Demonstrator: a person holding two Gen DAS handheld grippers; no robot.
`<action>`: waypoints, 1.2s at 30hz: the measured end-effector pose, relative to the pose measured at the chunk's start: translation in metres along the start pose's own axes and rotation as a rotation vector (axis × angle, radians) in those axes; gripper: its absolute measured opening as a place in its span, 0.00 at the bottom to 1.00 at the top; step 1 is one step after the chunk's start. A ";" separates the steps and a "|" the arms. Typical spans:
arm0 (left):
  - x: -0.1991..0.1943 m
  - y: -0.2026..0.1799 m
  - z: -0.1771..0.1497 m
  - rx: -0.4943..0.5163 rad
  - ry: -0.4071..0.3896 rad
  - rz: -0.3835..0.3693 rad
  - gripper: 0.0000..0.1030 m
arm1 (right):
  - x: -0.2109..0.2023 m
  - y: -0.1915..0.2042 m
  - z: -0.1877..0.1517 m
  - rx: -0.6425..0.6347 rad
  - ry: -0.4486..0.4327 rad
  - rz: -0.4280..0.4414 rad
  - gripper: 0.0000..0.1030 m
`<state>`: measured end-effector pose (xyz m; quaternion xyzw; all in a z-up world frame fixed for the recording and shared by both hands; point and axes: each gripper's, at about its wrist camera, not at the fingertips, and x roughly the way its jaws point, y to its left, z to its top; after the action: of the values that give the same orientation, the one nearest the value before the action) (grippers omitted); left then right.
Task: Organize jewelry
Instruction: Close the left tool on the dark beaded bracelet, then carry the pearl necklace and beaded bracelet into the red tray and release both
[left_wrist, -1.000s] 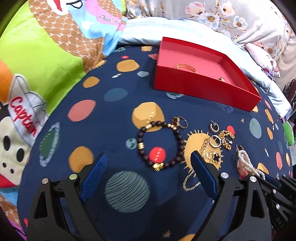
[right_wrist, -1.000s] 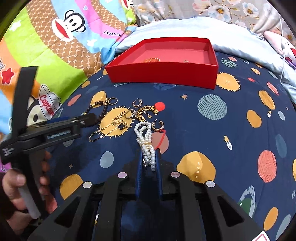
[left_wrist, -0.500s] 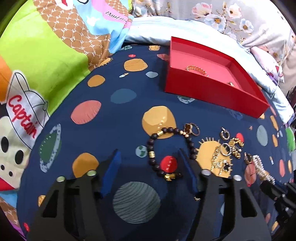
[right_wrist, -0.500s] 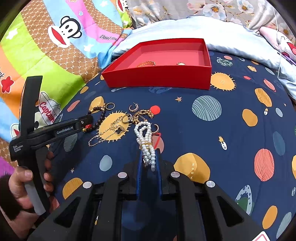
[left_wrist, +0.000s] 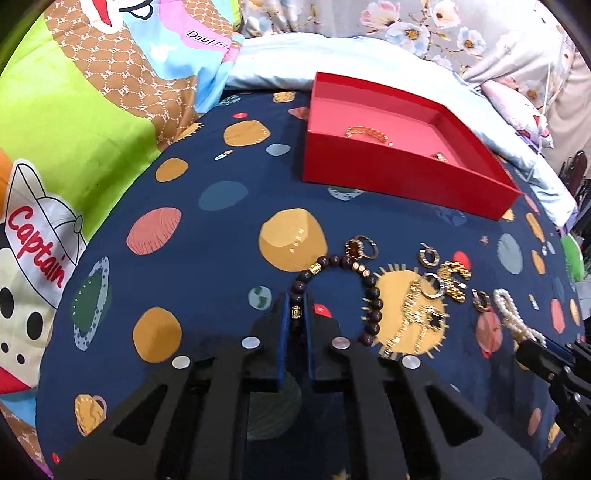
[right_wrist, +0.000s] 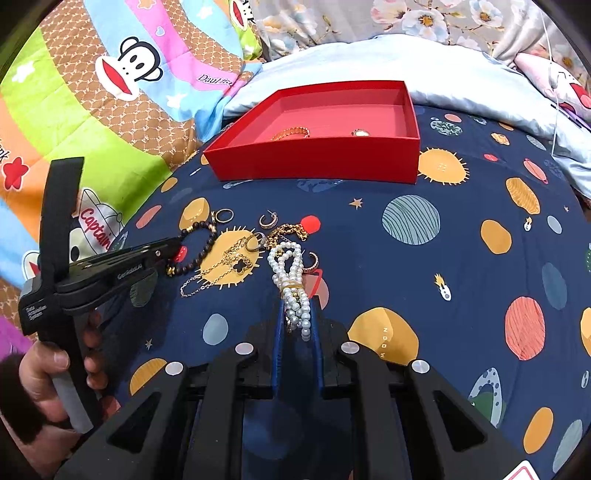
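So the left claw (left_wrist: 296, 314) has just been closing and is now clamped on the near-left side of the dark bead bracelet (left_wrist: 334, 291), a gold spacer bead pinched right between the blue pads. The bracelet lies flat on the planet-print bedspread (left_wrist: 207, 229), its loop squashed into an arch that runs away from the claw toward the red box (left_wrist: 399, 177). The right claw (right_wrist: 295, 317) is clamped on the pearl bracelet (right_wrist: 290, 280), which is a long bundle with a gold band round its middle; its long axis runs straight out along the claw's fingers, also pointing toward the box. Between the two sit a gold chain necklace (right_wrist: 225, 266) with a black clover charm, a few hoop earrings and rings. The box is at the far side of the bedspread with a gold chain bracelet (right_wrist: 291, 132) and a ring (right_wrist: 360, 133) inside.
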<state>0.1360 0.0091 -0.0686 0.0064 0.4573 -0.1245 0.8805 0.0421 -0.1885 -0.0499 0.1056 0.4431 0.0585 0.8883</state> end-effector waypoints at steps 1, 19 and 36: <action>-0.004 0.000 -0.001 -0.003 -0.003 -0.011 0.06 | -0.001 0.000 0.000 0.001 -0.003 0.001 0.12; -0.091 -0.039 0.022 0.069 -0.146 -0.145 0.06 | -0.055 0.001 0.024 0.011 -0.135 -0.012 0.12; -0.043 -0.075 0.136 0.122 -0.233 -0.147 0.06 | -0.004 -0.028 0.134 0.040 -0.181 -0.065 0.12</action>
<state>0.2049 -0.0710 0.0531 0.0118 0.3428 -0.2159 0.9142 0.1474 -0.2342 0.0247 0.1135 0.3654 0.0109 0.9238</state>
